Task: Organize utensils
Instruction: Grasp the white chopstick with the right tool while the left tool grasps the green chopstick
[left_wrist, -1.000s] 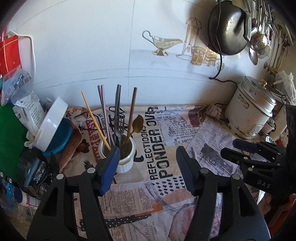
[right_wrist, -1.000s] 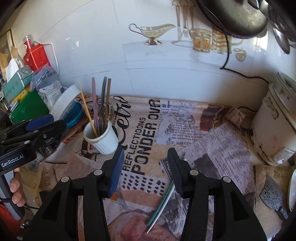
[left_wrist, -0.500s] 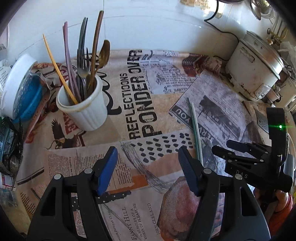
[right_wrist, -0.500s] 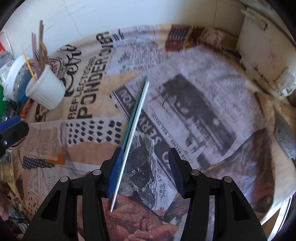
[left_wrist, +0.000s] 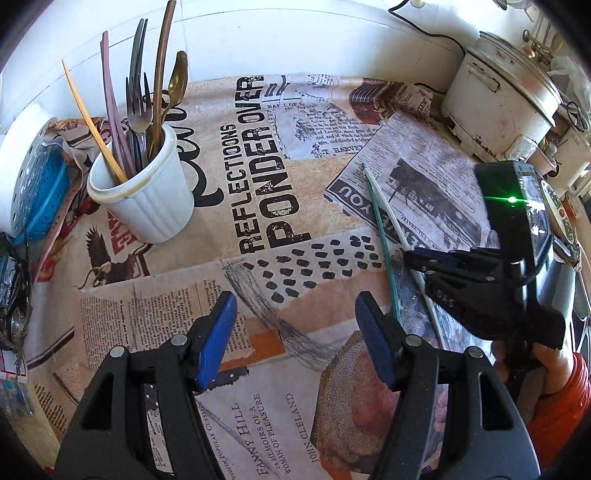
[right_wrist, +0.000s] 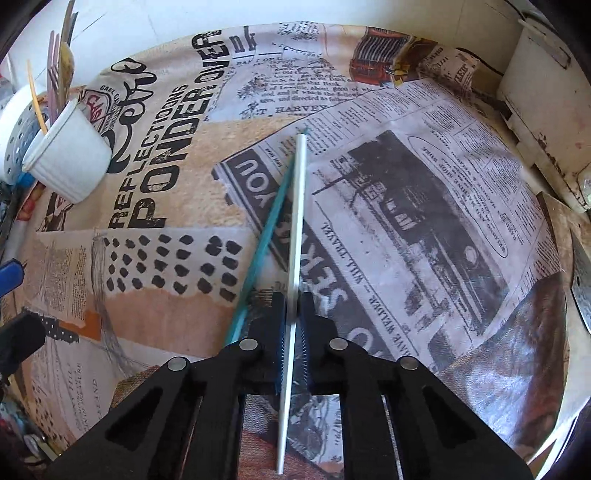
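A white ribbed cup stands at the left and holds several utensils: chopsticks, forks and a spoon. It also shows in the right wrist view. A white chopstick and a teal chopstick lie on the newspaper-print cloth. My right gripper is shut on the white chopstick near its lower half; the teal one lies just left of the jaws. In the left wrist view the right gripper sits over both chopsticks. My left gripper is open and empty above the cloth.
A white rice cooker stands at the back right, with its cord along the tiled wall. A white and blue perforated container sits left of the cup. A dark metal blade lies at the right edge.
My right gripper has moved down onto the chopsticks and shut on the white one. My left gripper has held nearly still, open.
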